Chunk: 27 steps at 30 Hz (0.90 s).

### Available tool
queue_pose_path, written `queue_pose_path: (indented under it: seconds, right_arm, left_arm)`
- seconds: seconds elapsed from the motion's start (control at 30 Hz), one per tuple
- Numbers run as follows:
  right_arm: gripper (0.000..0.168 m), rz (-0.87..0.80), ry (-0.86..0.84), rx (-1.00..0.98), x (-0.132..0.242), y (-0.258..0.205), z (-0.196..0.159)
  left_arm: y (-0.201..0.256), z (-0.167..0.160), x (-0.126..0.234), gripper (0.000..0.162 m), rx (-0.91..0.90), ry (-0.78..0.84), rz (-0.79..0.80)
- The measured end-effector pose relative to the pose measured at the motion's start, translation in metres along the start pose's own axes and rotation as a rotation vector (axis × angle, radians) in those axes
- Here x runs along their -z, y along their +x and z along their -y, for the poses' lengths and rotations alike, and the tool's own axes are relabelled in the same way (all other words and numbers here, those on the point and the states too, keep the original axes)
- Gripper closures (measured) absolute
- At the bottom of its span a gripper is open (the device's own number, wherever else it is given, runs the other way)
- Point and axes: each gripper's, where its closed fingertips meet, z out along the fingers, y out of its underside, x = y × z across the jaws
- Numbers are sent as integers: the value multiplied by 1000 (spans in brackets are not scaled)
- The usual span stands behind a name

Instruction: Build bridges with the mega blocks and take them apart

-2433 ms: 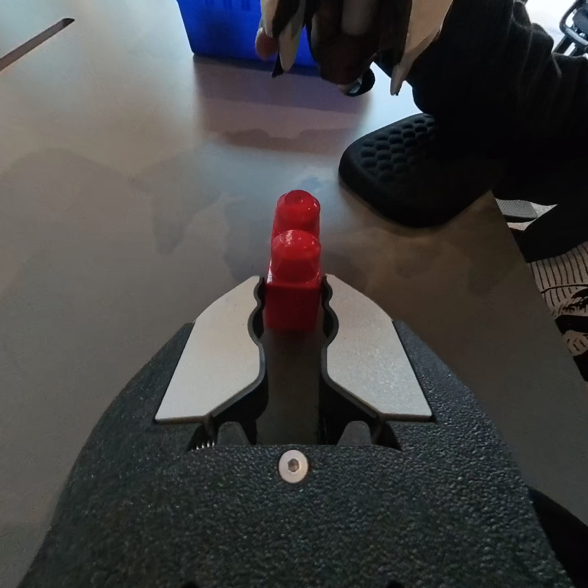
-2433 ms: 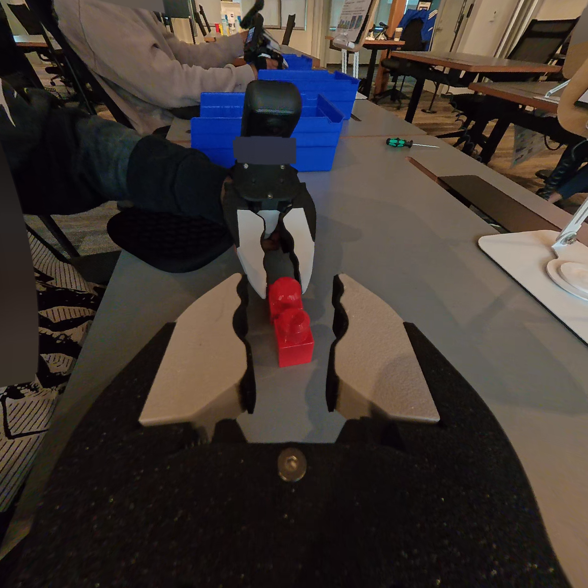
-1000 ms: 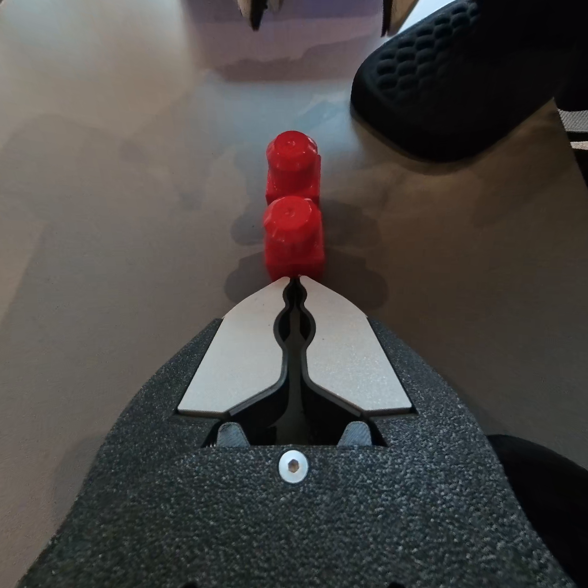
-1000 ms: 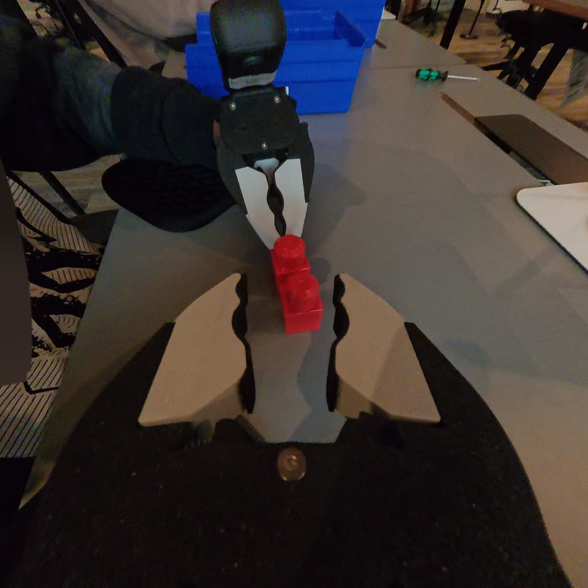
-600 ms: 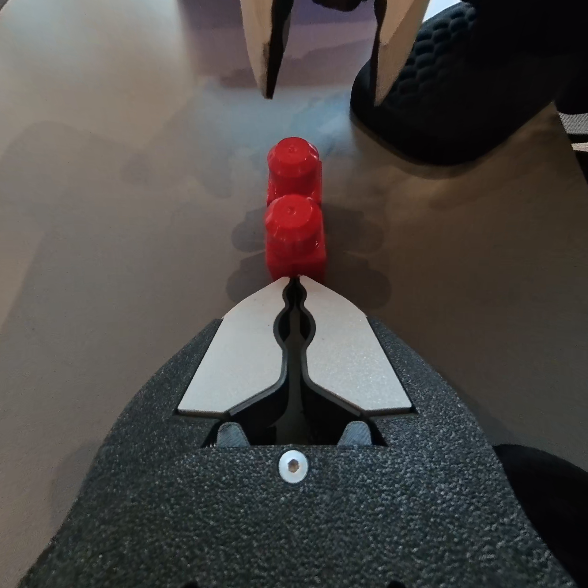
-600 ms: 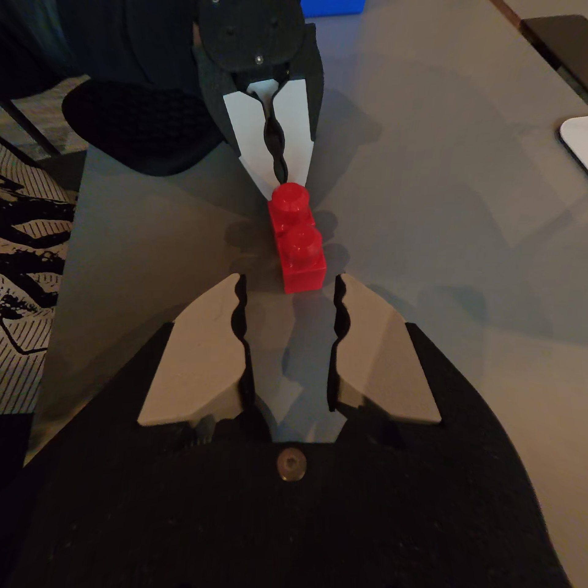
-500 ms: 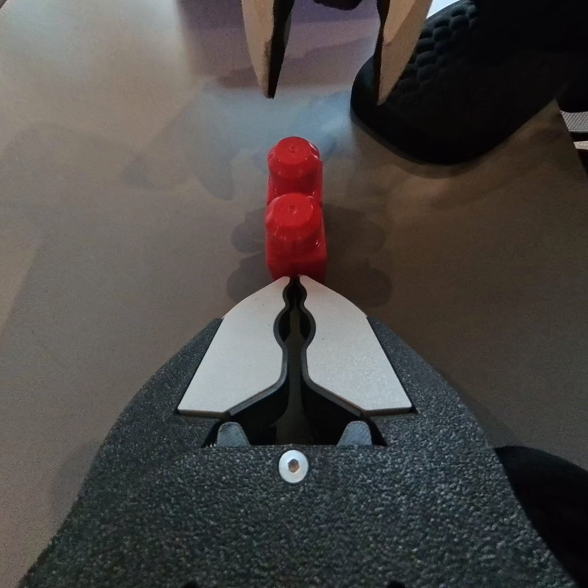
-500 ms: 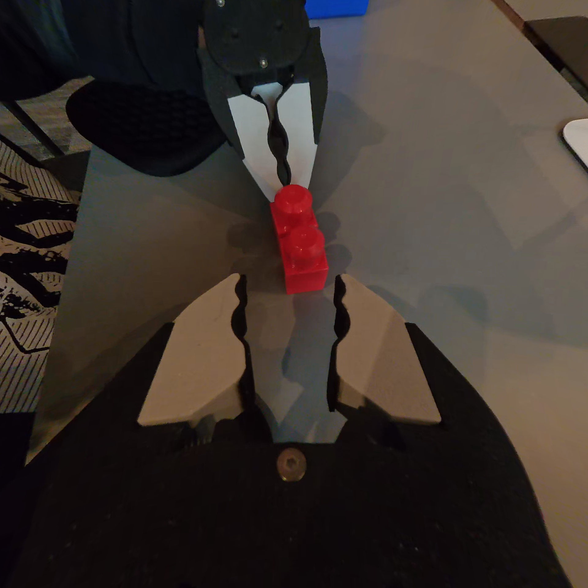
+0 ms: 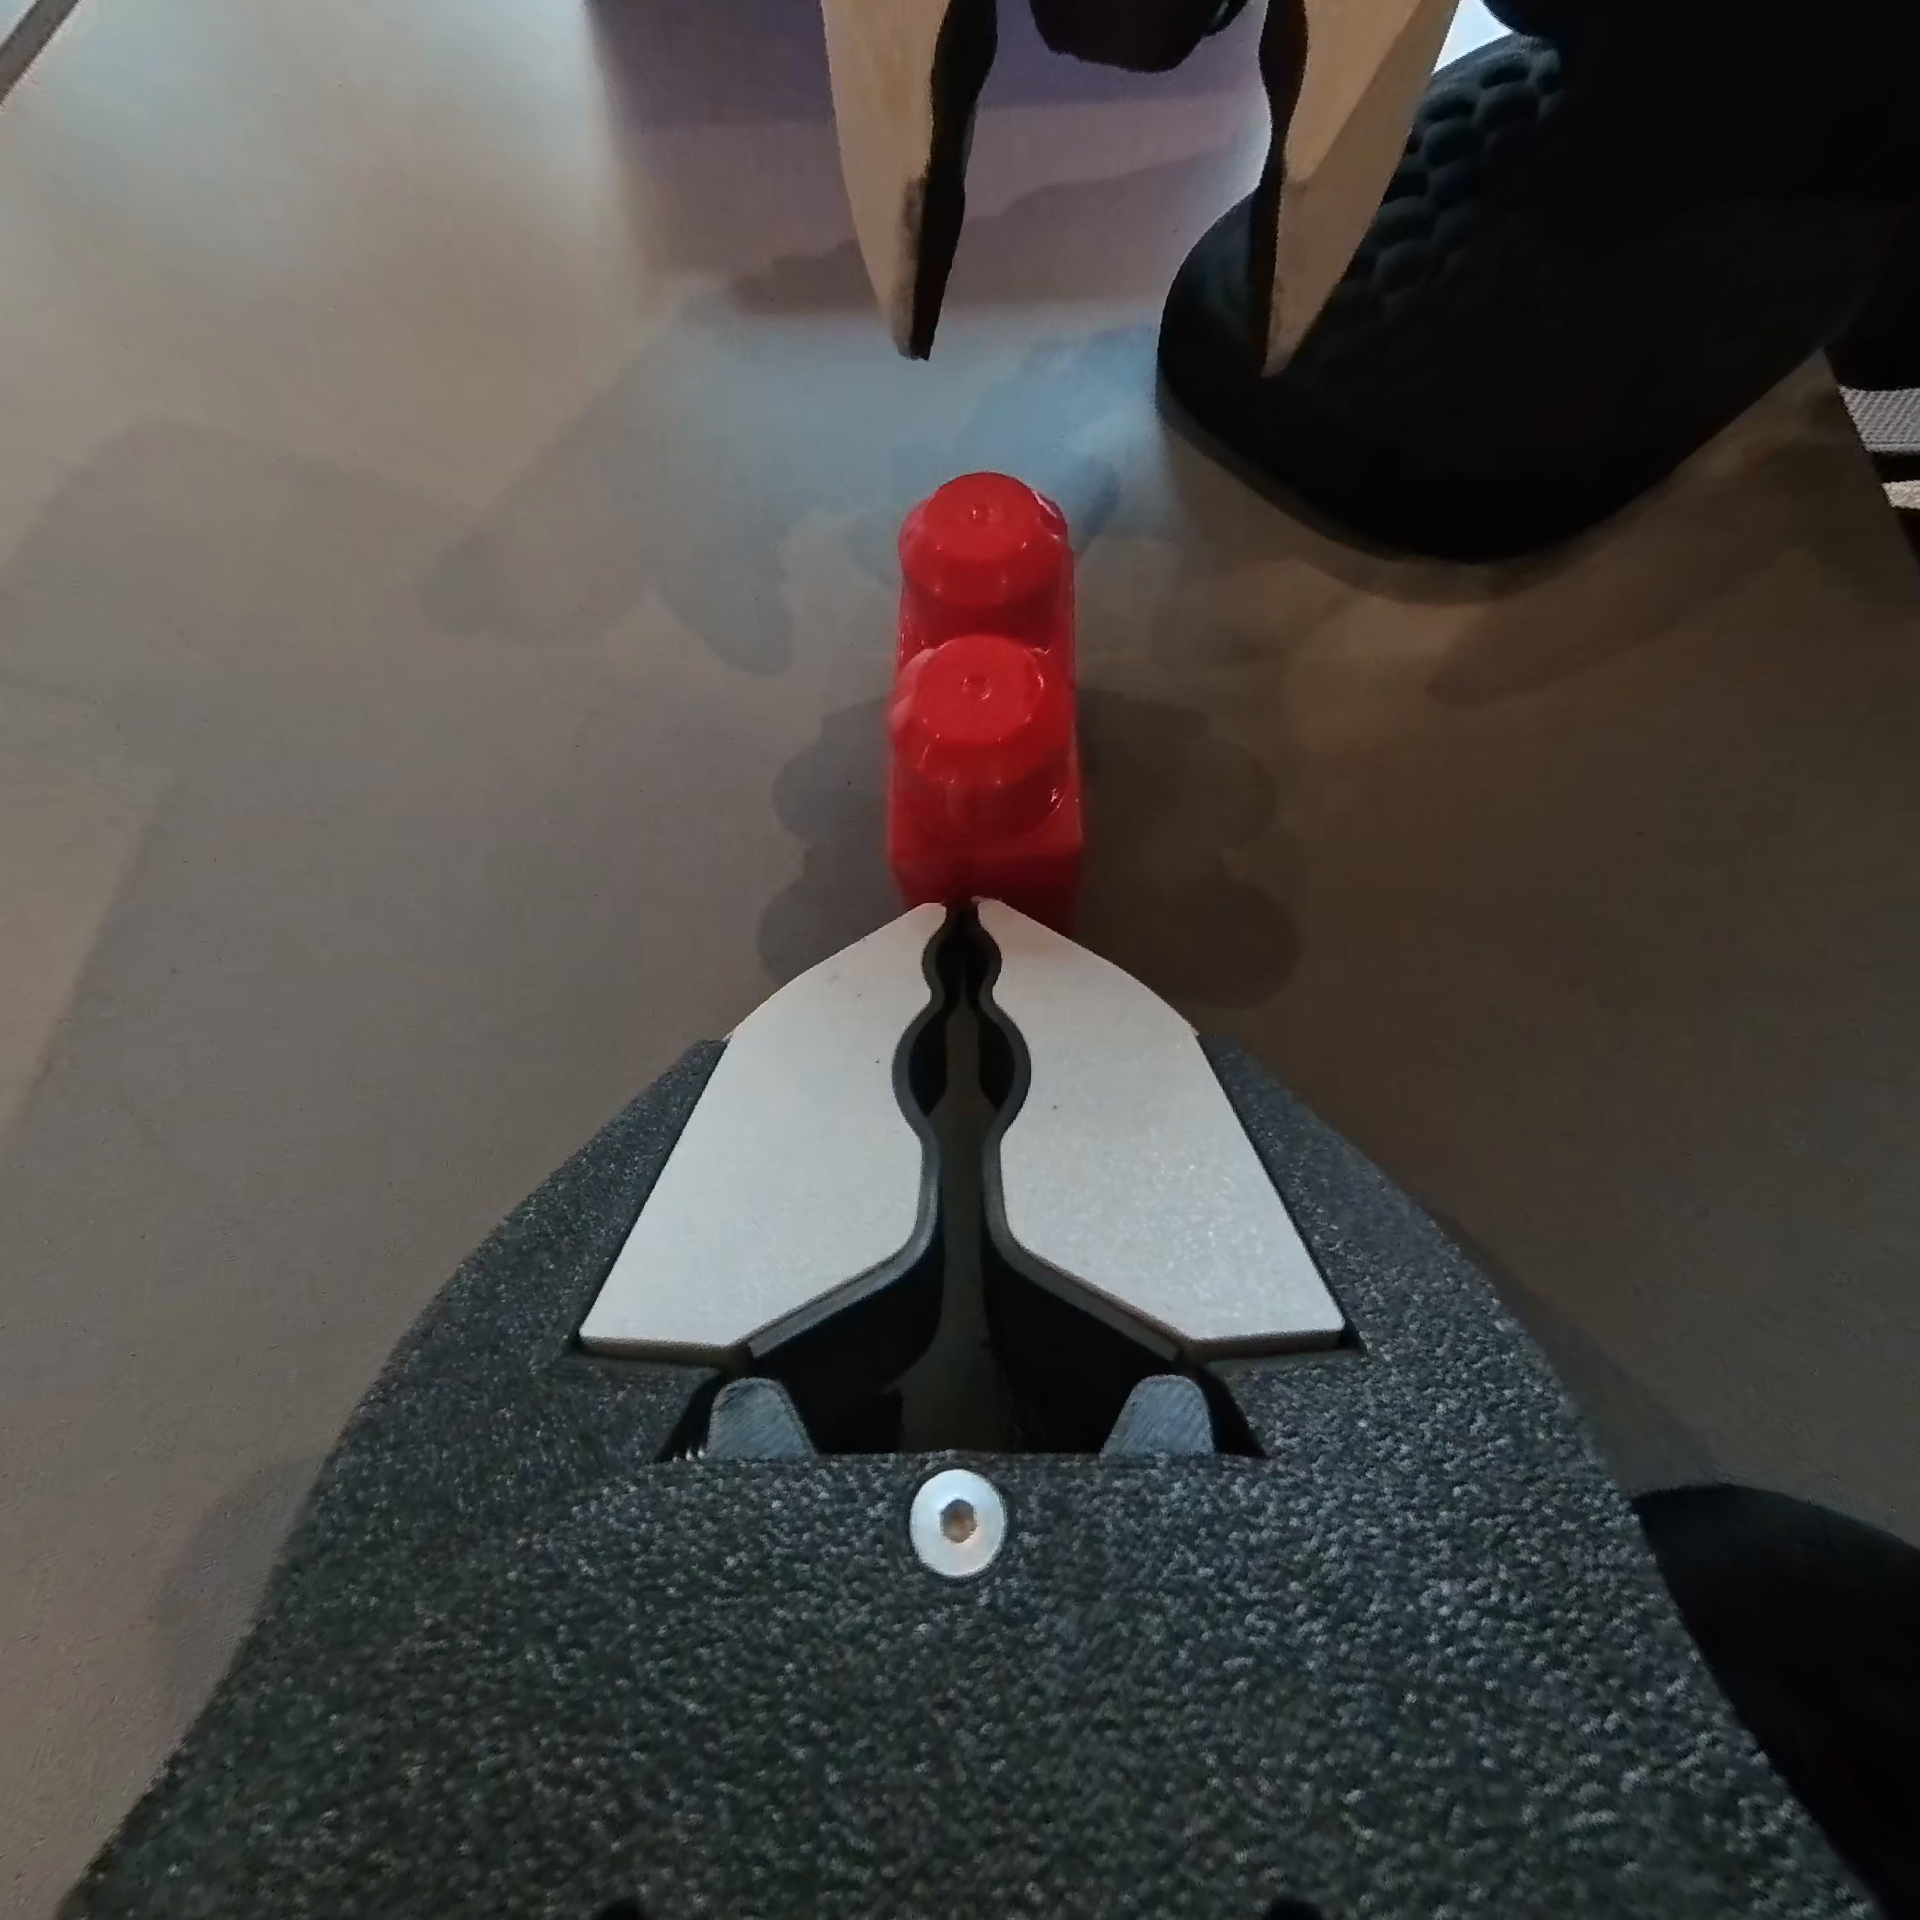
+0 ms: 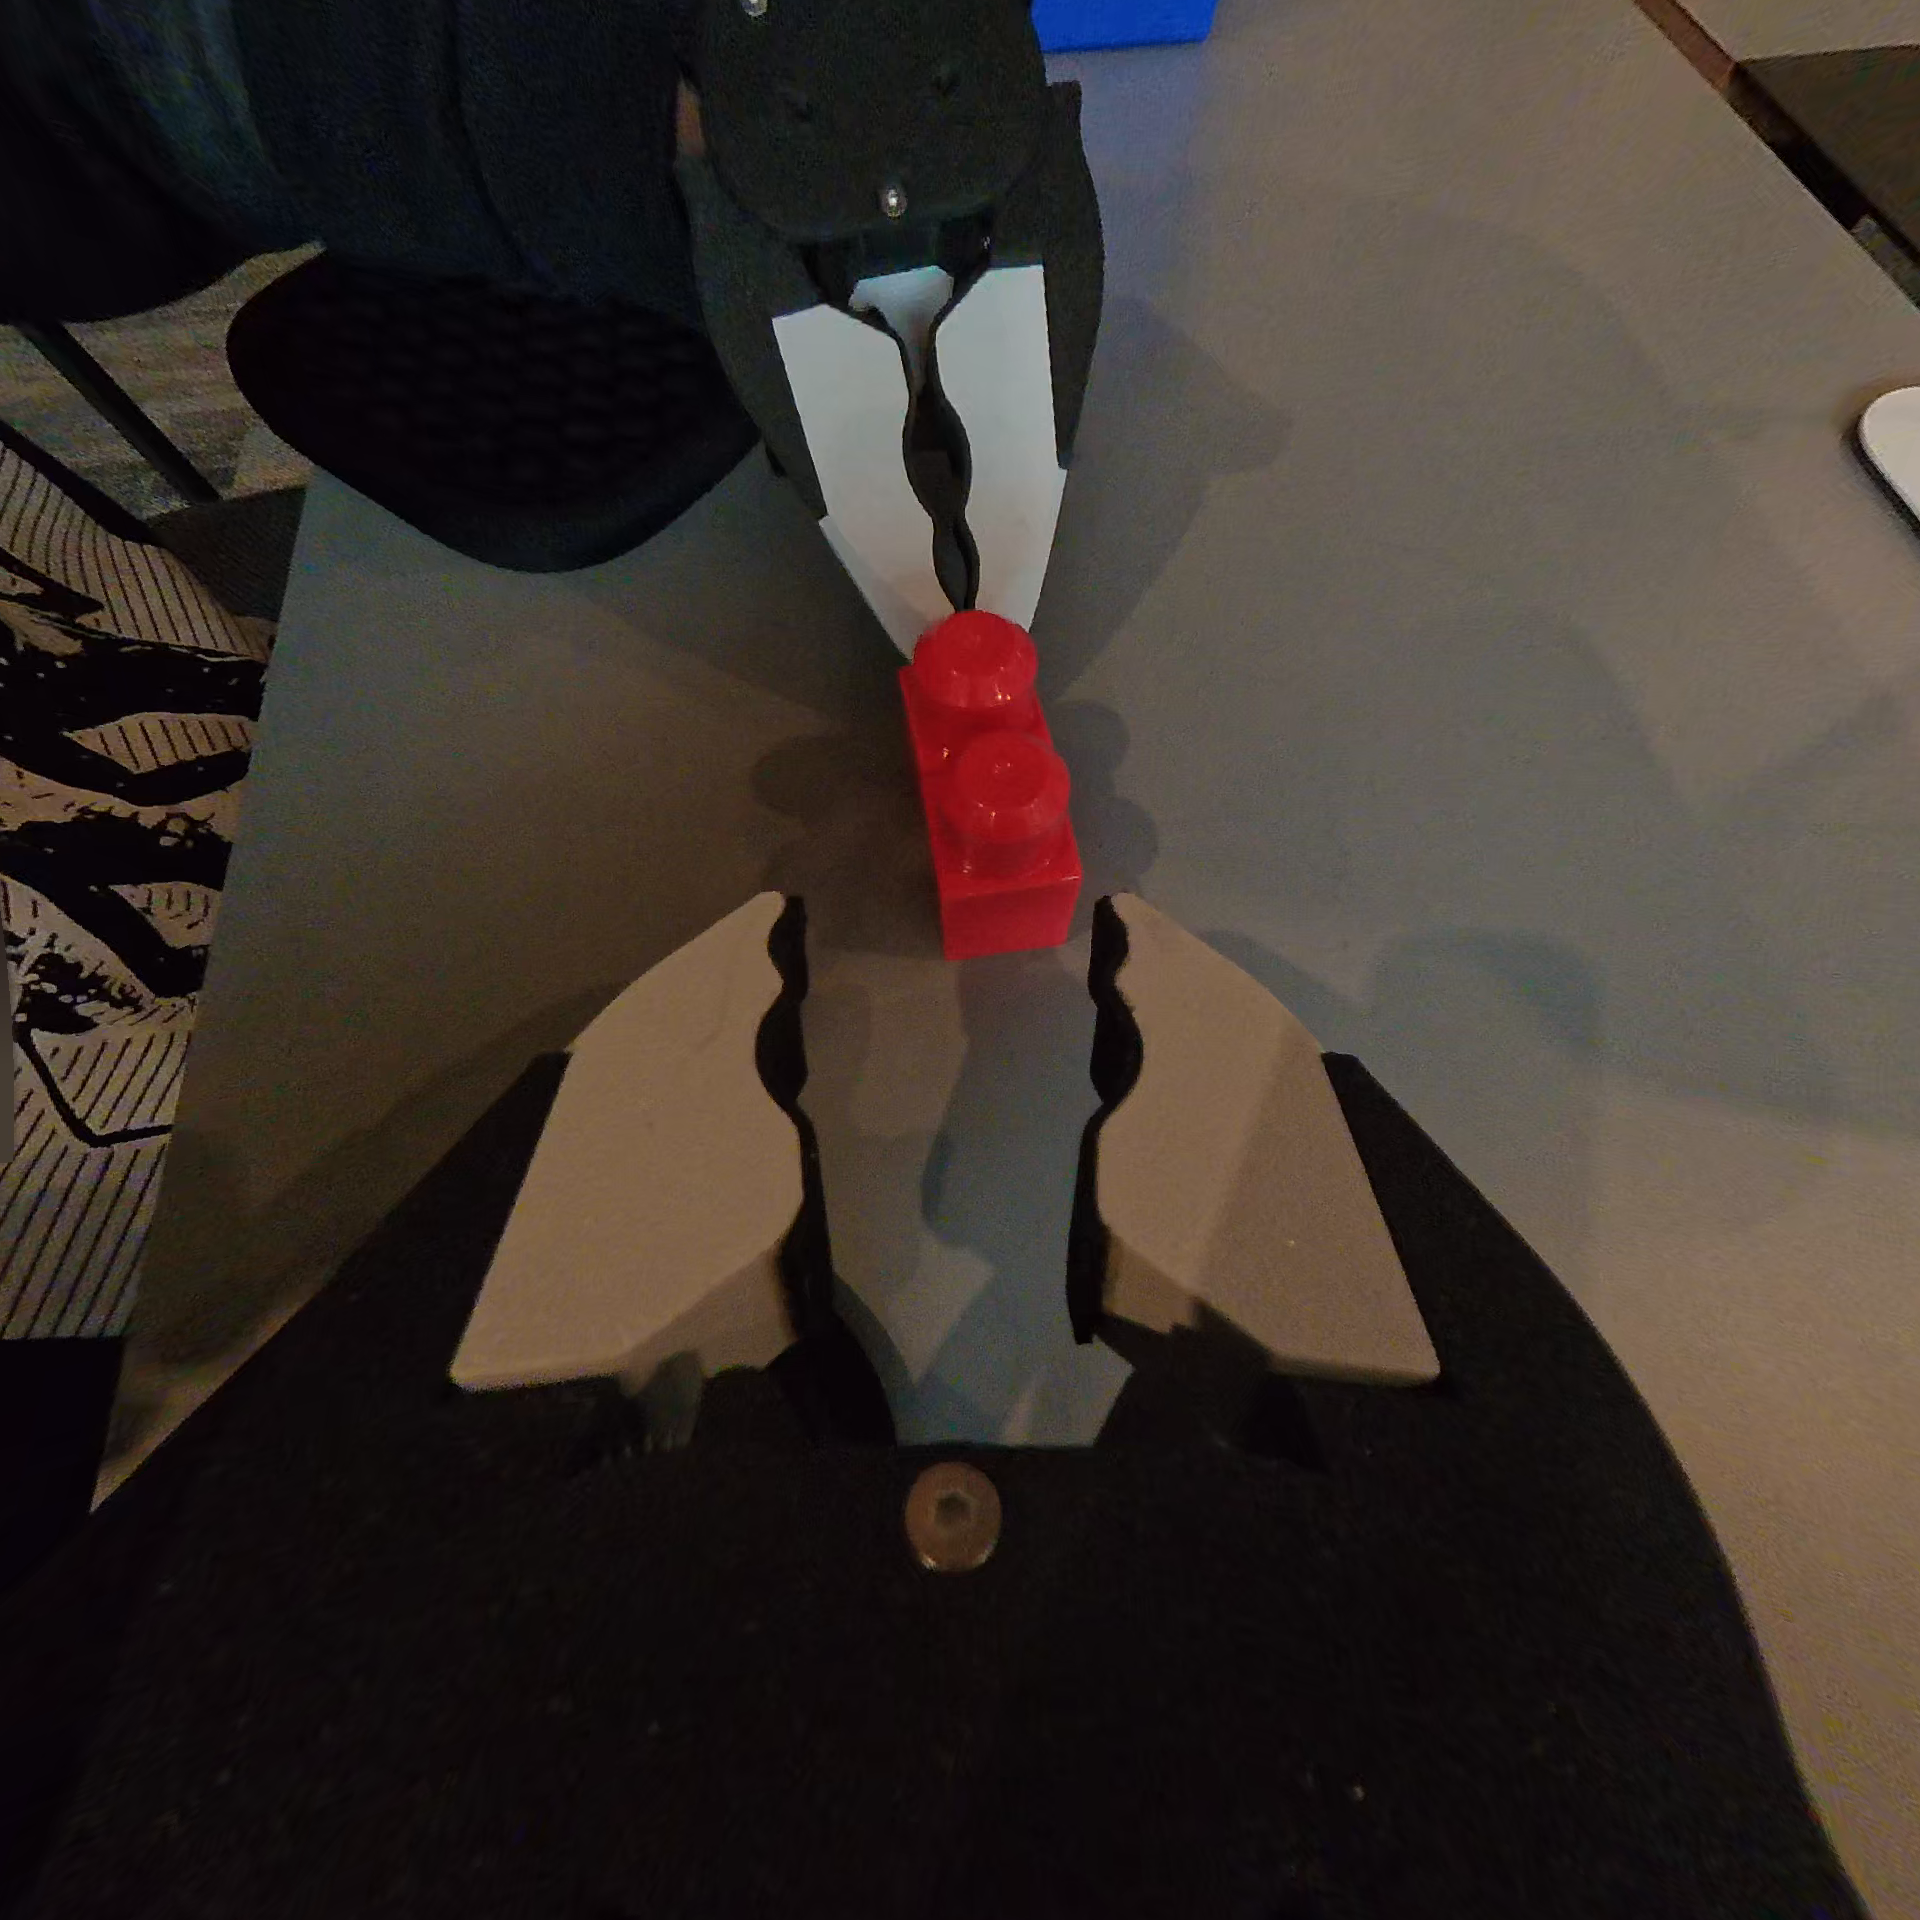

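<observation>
A red two-stud block (image 9: 982, 727) stands upright on the grey table (image 9: 364, 727); it also shows in the right wrist view (image 10: 992, 800). My left gripper (image 9: 961, 909) is shut and empty, its tips at the block's near end; in the right wrist view (image 10: 966, 608) it sits at the block's far end. My right gripper (image 10: 945, 914) is open and empty, just short of the block's near end. In the left wrist view its two fingers (image 9: 1091, 348) hang apart above the table beyond the block.
A black mesh chair seat (image 9: 1558, 364) sits off the table's corner; it also shows in the right wrist view (image 10: 468, 416). A blue bin's edge (image 10: 1122, 21) lies at the far end of the table, a white pad (image 10: 1896, 447) at right. Patterned carpet (image 10: 94, 831) lies left. Some 9 centimetres of space lies between my two pairs of fingers.
My left gripper let go of the red block, drew back and shut at its end. My right gripper stayed open, tilted down and came closer to the block's other end.
</observation>
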Motion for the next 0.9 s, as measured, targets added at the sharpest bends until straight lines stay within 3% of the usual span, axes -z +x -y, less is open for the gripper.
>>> queue_pose_path:
  seconds: [0.47, 0.63, 0.8, 0.9]
  right_arm:
    - [116, 8, 3, 3, 0, -2, 0]
    - [116, 4, 10, 2, 1, -1, 1]
    - [116, -1, 27, 3, 3, -1, 5]
    - [116, -6, 28, 5, 4, -1, 5]
  left_arm:
    - [-2, 0, -1, 162, -8, 4, -1]
    - [-6, 3, 17, 161, 6, 12, 55]
    - [-11, 15, 74, 108, 91, 50, 160]
    - [-12, 15, 123, 96, 169, 47, 225]
